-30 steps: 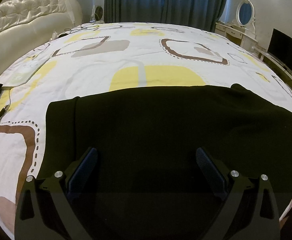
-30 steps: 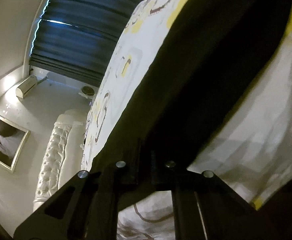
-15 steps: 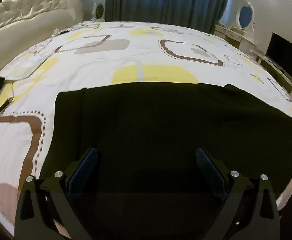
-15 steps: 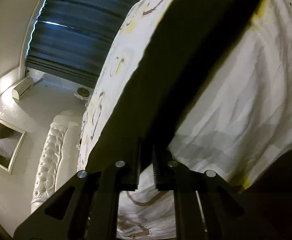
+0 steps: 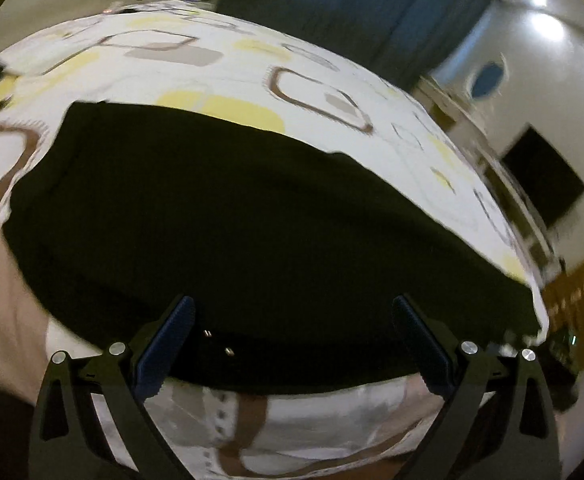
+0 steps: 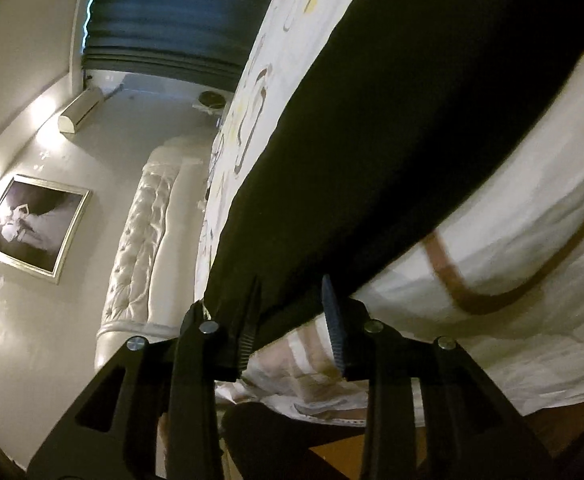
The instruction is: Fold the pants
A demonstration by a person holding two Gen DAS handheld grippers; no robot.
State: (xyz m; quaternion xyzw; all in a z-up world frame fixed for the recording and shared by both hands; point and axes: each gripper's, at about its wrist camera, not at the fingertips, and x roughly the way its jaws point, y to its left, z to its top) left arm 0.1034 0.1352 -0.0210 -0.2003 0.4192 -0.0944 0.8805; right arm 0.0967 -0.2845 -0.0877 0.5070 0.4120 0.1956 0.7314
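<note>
Your left gripper (image 5: 292, 340) hangs spread wide over the near edge of the black pants (image 5: 251, 216), which run crosswise ahead on the bedspread (image 5: 219, 56), while your right gripper (image 6: 292, 320), jaws parted, straddles their end lengthwise.

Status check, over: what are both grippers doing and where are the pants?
Left gripper open, above the waist edge. Right gripper parted, fabric edge between its fingers. Black pants flat on the patterned bedsheet. Nothing in the way.
</note>
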